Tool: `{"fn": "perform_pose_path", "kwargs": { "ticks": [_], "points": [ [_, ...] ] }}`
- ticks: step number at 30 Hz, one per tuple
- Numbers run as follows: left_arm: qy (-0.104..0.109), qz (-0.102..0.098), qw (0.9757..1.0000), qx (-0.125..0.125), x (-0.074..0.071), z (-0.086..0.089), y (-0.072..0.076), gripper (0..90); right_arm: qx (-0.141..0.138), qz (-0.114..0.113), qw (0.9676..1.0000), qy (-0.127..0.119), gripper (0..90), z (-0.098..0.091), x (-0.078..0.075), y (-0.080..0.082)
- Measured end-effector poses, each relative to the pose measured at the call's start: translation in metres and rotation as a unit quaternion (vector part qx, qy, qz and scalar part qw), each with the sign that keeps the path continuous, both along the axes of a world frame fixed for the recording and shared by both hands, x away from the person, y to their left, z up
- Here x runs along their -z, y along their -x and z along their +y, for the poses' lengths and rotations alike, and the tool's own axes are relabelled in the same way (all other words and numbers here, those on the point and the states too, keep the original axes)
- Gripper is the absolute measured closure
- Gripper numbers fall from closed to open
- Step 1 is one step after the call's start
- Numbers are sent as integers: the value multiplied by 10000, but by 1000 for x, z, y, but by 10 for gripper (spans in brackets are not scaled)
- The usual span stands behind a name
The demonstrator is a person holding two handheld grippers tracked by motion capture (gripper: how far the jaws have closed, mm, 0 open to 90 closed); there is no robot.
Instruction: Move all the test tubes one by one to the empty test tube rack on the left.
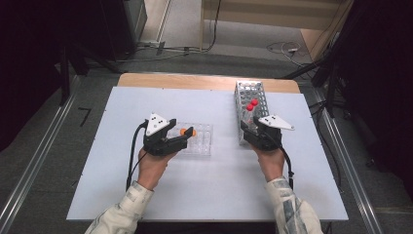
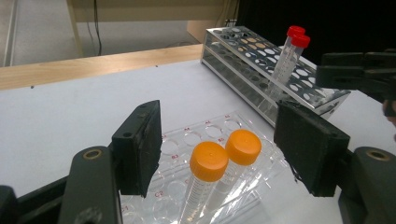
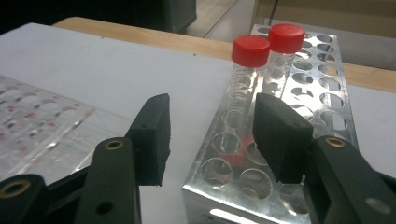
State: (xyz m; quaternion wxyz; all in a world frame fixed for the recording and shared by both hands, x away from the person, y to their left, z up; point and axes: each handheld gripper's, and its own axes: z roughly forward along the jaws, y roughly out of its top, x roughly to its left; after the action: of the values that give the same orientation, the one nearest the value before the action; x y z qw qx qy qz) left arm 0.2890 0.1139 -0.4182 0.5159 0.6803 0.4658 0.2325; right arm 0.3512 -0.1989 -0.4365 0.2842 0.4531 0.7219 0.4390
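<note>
Two orange-capped tubes (image 2: 219, 163) stand side by side in a clear rack (image 1: 197, 139) left of centre on the white bench (image 1: 204, 195), between the spread fingers of the left gripper (image 2: 224, 161), untouched. At right, the right gripper (image 3: 210, 140), fingers spread, faces two red-capped tubes (image 3: 266, 44) in the metal rack (image 3: 299, 93).

free: bare table (image 1: 146, 195) near edge | blocked: clear rack (image 1: 198, 139) centre, metal rack (image 1: 253, 105) right
</note>
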Motion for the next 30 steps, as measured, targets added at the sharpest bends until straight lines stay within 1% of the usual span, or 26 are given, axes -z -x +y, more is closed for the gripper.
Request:
{"fn": "perform_pose_path", "kwargs": {
  "ticks": [2,5,8,9,18,22,23,25,27,30],
  "points": [
    [-7,-7,10000,13,0,0,0,328,65,28,10000,52,489,0,2,-6],
    [-16,-5,10000,22,0,0,0,328,165,32,9999,-4,525,-1,7,-14],
    [-38,6,10000,23,1,0,0,328,188,120,9997,-58,549,-1,12,-21],
    [-38,8,10000,24,1,-1,0,328,176,110,9998,-28,553,0,14,-23],
    [-59,34,10000,59,3,-3,0,329,348,79,9994,7,615,6,23,-31],
    [-74,34,9999,69,3,-4,0,329,403,65,9992,-46,653,6,24,-34],
    [-74,37,9999,64,3,-4,0,329,395,88,9992,-17,657,6,23,-35],
    [-78,39,9999,63,4,-4,0,329,385,51,9992,20,669,9,21,-36],
    [-76,51,9999,56,3,-4,0,329,401,65,9992,43,699,11,19,-37],
    [-72,43,9999,64,4,-4,0,329,465,29,9989,88,714,13,19,-38]
  ]
}}
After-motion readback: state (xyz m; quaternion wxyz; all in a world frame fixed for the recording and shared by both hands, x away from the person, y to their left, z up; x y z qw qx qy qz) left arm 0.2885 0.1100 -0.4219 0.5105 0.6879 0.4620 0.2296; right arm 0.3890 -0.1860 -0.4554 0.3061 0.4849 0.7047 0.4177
